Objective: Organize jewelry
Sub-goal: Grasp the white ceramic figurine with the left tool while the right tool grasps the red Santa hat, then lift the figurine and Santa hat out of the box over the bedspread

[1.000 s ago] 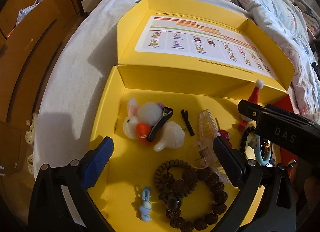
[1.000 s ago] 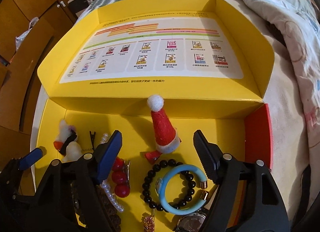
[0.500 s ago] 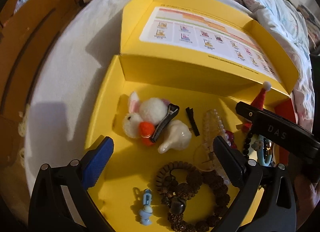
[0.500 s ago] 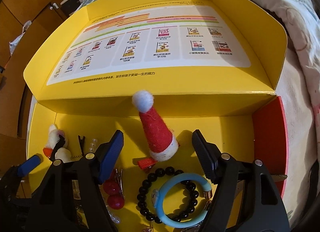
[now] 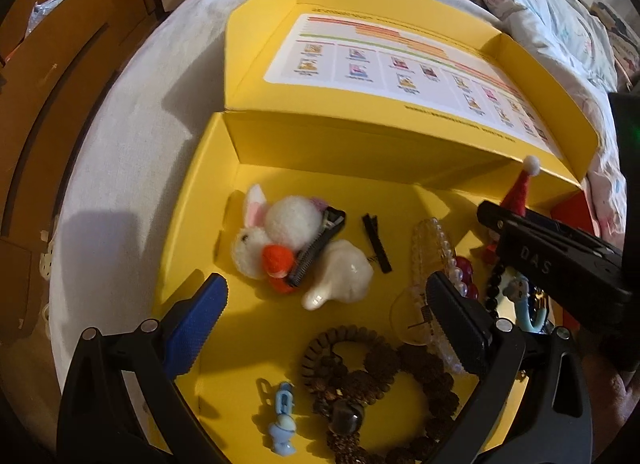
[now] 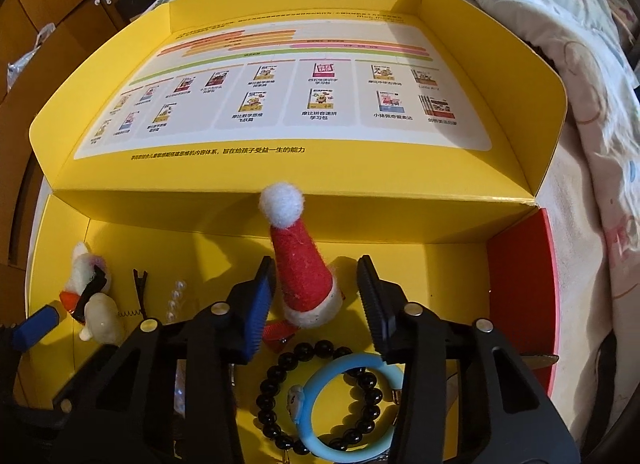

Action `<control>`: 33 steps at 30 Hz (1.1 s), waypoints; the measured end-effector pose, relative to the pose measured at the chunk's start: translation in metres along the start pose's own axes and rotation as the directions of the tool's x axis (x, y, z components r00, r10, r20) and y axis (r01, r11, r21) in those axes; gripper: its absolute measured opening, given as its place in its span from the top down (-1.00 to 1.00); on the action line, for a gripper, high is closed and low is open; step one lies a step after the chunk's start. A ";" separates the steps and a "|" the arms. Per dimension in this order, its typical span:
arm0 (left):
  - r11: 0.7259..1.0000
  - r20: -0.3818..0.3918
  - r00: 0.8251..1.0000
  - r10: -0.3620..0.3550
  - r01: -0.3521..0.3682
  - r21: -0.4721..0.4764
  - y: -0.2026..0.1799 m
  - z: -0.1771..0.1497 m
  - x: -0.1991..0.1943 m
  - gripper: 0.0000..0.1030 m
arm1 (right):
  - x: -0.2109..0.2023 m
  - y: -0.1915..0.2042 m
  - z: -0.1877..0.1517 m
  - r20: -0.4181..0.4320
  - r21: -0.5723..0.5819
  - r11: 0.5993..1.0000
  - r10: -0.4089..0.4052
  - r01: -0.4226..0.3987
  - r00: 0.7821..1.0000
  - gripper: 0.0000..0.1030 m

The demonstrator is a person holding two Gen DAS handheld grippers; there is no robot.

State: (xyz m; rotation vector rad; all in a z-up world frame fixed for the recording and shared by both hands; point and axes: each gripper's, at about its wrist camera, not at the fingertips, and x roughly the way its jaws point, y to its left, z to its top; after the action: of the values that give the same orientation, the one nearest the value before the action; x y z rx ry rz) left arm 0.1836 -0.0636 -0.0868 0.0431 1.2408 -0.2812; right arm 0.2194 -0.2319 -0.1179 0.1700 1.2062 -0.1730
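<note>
Spread over a pale bed cover [image 5: 120, 168], an open yellow cardboard box [image 5: 192, 200] holds the jewelry, with the left gripper [image 5: 324, 324] hovering wide open and empty above its left part, over a fluffy white rabbit hair clip [image 5: 280, 236], a small black hair clip [image 5: 376, 236] and a brown wooden bead bracelet [image 5: 384, 380]. Further right, the right gripper [image 6: 316, 300] is closing its jaws around a red felt Santa-hat clip [image 6: 300, 264], left pad at the felt, right pad just clear, above a black bead bracelet [image 6: 280, 380] and light-blue ring bracelet [image 6: 344, 436].
</note>
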 end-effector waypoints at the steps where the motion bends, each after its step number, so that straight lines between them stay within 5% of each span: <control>1: 1.000 0.001 1.000 -0.002 0.002 0.003 -0.002 -0.001 0.000 -0.92 | 0.001 0.000 0.001 0.004 0.001 1.000 -0.001 0.001 1.000 0.22; 5: 0.999 -0.004 1.000 -0.009 0.008 -0.037 0.005 0.001 0.005 -0.79 | 0.002 0.000 0.002 0.012 -0.003 1.000 -0.013 0.013 1.000 0.26; 7: 0.998 -0.028 1.000 -0.008 0.006 -0.058 0.011 0.000 0.010 -0.41 | 0.002 0.002 0.000 0.017 -0.012 1.000 -0.022 0.022 1.000 0.36; 15: 0.999 -0.023 1.000 0.019 -0.020 -0.046 0.007 0.000 0.011 -0.36 | 0.002 0.000 0.000 0.025 -0.014 1.000 -0.022 0.022 0.999 0.45; 19: 0.998 -0.035 0.999 0.010 -0.012 -0.056 0.008 -0.002 0.011 0.16 | 0.002 0.003 0.000 0.027 -0.024 0.999 -0.030 0.030 0.999 0.51; 33: 0.996 -0.028 0.999 -0.042 0.040 -0.080 0.016 -0.003 0.006 0.25 | -0.002 -0.008 -0.002 0.039 0.008 0.999 0.031 -0.031 0.999 0.58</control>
State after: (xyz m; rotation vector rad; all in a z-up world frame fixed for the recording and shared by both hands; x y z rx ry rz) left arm 0.1865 -0.0489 -0.0953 -0.0468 1.2821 -0.2677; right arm 0.2147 -0.2389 -0.1167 0.1919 1.1641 -0.1533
